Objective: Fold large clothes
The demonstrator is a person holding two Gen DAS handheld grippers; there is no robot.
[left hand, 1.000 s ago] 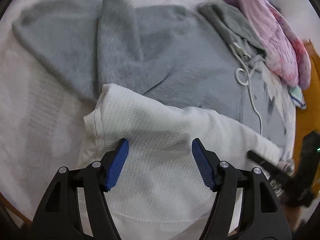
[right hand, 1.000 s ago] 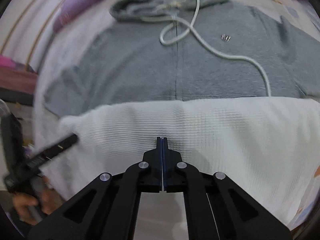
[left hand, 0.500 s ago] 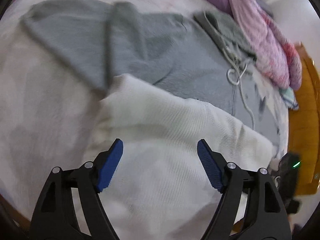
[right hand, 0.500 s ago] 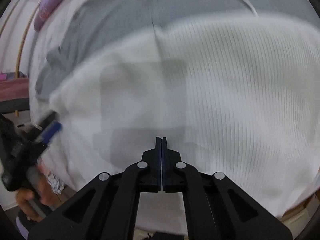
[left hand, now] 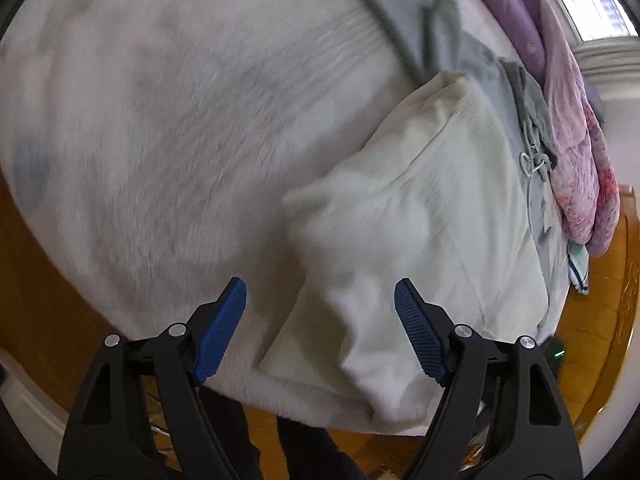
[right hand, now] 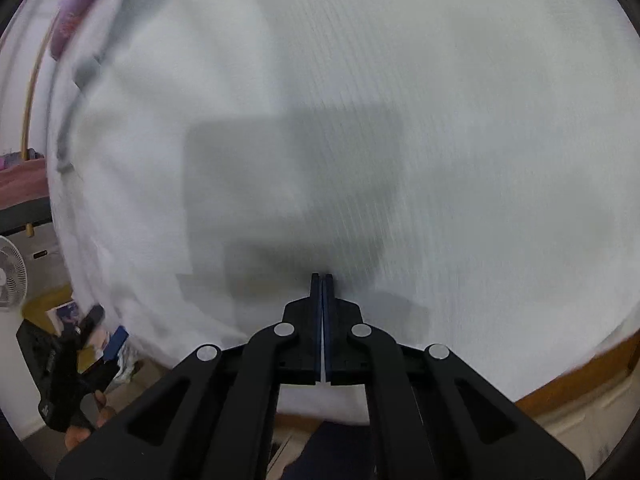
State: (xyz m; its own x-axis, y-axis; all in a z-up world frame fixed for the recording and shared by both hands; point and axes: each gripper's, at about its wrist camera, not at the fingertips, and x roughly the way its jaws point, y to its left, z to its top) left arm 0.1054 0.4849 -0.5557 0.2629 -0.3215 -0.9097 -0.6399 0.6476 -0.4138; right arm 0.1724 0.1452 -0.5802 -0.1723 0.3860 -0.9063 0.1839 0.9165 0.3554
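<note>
Lying on the bed (left hand: 168,128), the white garment (left hand: 432,216) runs lengthwise up and to the right of the left claw (left hand: 320,322), whose jaws stand apart and empty over its near corner. Right claw (right hand: 321,280) is pressed together on nothing, directly above the same cloth and nearer its middle.

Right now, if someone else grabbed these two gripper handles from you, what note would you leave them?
Left gripper: jaws open, nothing held; they have just been opening wider, hanging above the near edge of the white knit garment.
Right gripper: shut, empty, over the same white garment.
Things: the white garment lies folded on the bed; the grey hoodie lies flat behind it, partly covered.
Done: white garment looks folded over at least once.
Left: probably finish folding it, then fold the hoodie.
</note>
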